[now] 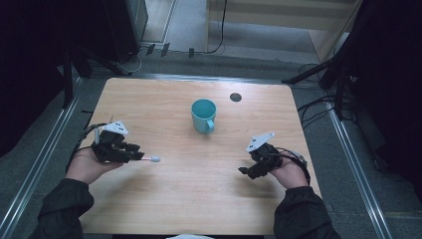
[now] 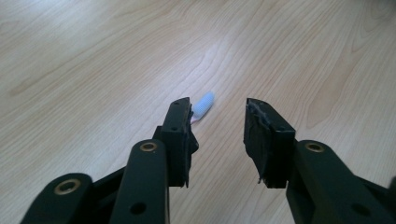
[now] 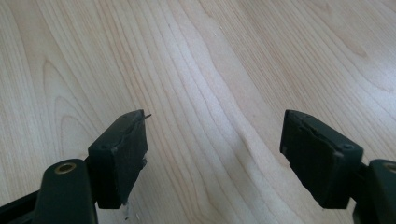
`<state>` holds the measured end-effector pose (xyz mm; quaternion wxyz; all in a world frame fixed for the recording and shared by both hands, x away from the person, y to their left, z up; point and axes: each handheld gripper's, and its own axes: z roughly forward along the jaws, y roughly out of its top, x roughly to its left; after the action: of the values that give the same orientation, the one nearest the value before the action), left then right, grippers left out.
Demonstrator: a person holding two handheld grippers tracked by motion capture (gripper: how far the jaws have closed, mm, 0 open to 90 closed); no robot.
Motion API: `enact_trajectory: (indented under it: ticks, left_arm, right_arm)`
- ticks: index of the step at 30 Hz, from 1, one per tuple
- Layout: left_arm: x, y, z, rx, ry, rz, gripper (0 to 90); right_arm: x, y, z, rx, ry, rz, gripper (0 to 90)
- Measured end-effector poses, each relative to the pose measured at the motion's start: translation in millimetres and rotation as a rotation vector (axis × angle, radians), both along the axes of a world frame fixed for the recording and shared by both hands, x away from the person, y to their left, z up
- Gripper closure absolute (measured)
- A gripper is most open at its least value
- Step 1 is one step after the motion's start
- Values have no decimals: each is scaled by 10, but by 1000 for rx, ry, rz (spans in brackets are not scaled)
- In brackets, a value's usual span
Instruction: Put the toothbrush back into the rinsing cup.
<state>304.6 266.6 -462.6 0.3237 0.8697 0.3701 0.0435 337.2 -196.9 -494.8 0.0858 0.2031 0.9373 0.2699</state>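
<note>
A toothbrush with a pale blue head [image 1: 156,159] and a thin pink neck lies on the wooden table [image 1: 199,199] at the left. My left gripper [image 1: 138,153] is low over its handle end and points right along it. In the left gripper view the toothbrush head [image 2: 204,103] pokes out past the left jaw, which hides the handle. The left gripper [image 2: 217,109] is open, with bare wood in the gap. A teal mug [image 1: 203,115] stands upright at the table's middle back, its handle towards me. My right gripper [image 1: 247,172] rests open at the right, and in its own view the right gripper [image 3: 215,140] has only wood between its jaws.
A dark round hole [image 1: 235,97] sits in the tabletop behind and right of the mug. Metal rails run along both sides of the table, and dark stands and cables crowd the floor beyond its back corners.
</note>
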Motion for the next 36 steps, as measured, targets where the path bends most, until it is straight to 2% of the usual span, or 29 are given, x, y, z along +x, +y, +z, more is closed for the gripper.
enact_trajectory:
  ticks: [4,7,10,13,17,19,24,36]
  left_arm:
    - [25,25,-93,36,45,28,729]
    - [39,29,-174,26,59,14,803]
    - [64,21,-272,38,79,4,839]
    - [81,34,-326,33,82,-1,875]
    - [117,92,-392,46,87,11,887]
    - [129,106,-409,37,88,13,890]
    - [161,97,-475,52,96,15,890]
    - [224,112,-553,57,109,38,884]
  right_arm:
    - [17,26,3,0,3,4,235]
    - [26,41,5,5,-1,8,235]
    - [32,40,9,6,-7,6,236]
    - [36,31,27,20,-12,-5,236]
    - [38,19,31,19,-17,-8,236]
    - [40,20,28,16,-18,-6,237]
    - [37,25,26,11,-23,-4,237]
    - [30,27,30,6,-24,-5,237]
